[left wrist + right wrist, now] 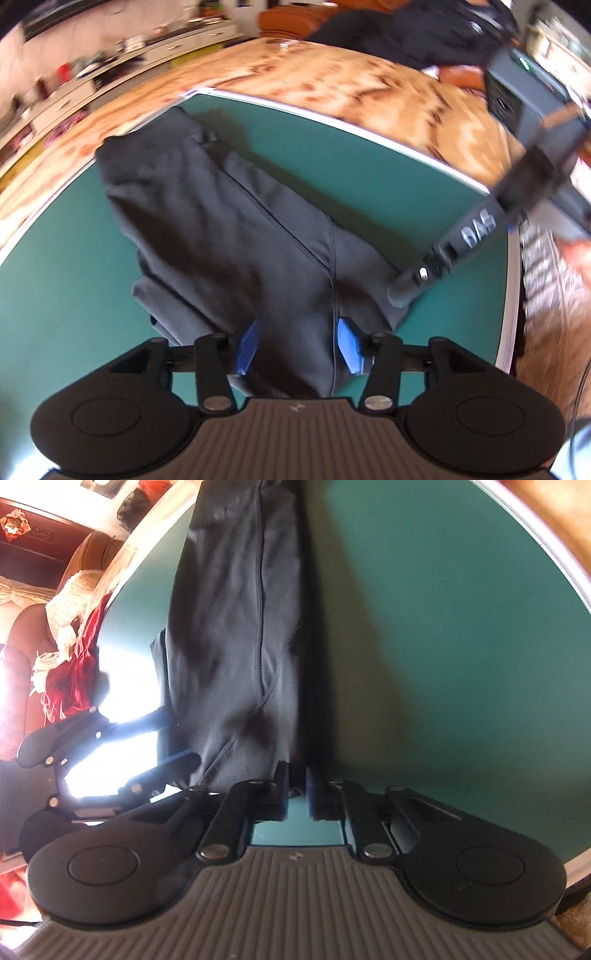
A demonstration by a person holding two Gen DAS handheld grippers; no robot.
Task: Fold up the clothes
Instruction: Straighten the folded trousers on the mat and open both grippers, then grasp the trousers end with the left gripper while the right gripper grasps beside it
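- The dark grey garment (236,218) lay folded lengthwise on the green mat (55,280), running from the upper left of the left wrist view down to the bottom centre, where its near end passed out of sight behind the gripper body.
- The left gripper (297,347) stood with its blue pads (347,345) apart, the cloth lying between them; whether either pad touched the fabric could not be made out.
- In the right wrist view the right gripper (296,790) had its fingers drawn nearly together at the garment's lower right corner; shadow hid whether any cloth was pinched in the narrow gap.
- White letters on the right gripper's finger at the right of the left wrist view read roughly "DAS" (478,230), though blur made this uncertain.
- The surroundings in the left wrist view were smeared by motion, so the shelves at upper left were unreadable.
- Glare at the left of the right wrist view washed out the mat beside the left gripper (155,746).
- A red cloth (70,675) sat at the left edge, partly cut off.
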